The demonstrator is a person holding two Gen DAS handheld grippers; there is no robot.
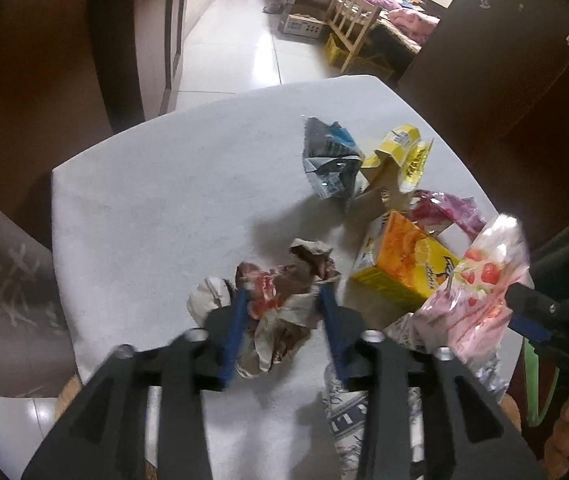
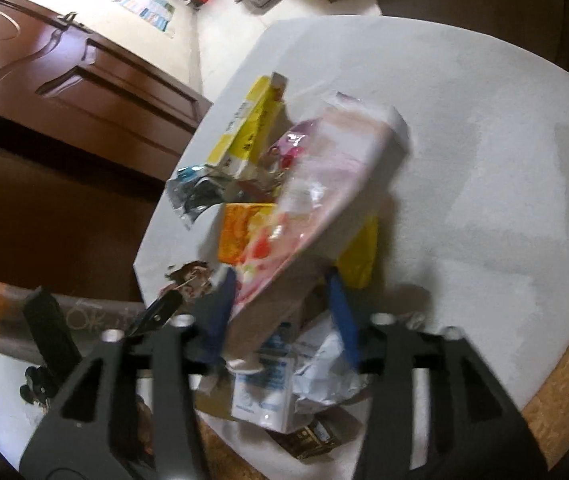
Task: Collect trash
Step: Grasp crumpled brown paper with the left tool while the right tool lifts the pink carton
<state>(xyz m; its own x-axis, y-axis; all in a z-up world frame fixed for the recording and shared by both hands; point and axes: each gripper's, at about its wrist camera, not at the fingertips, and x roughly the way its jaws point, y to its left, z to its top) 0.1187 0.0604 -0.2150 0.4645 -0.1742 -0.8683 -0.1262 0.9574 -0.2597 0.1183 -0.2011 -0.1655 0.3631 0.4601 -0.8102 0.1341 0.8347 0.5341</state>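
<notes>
Left gripper [image 1: 282, 300]: jaws part open, straddling a crumpled brown-and-red wrapper [image 1: 284, 296] that lies on the bench [image 1: 144, 200] near the front edge. Whether the blue fingers [image 1: 240, 312] press on the paper, I cannot tell; the wrapper looks loose between them.

Right gripper [image 2: 282, 300]: jaws part open with a pink strawberry-print bag [image 2: 324, 184] between them. The bag stands up off the bench, its near end pressed against the left finger; the right finger looks clear of it. A full pinch is not evident.

Remaining trash sits to the right of the wrapper: orange juice carton [image 1: 400, 264] just beside it, yellow box [image 1: 400, 152] and silver-blue pouch [image 1: 332, 156] farther off, a purple wrapper [image 1: 444, 208] between.

Risks, as judged:
- Bag slips free if the right jaws are lifted without closing; film is slick and floppy.
- Crumpled wrapper springs out or tears under an off-centre squeeze.
- Swinging bag knocks the carton toward the bench's edge.
- The two grippers work close together; they may collide.
</notes>
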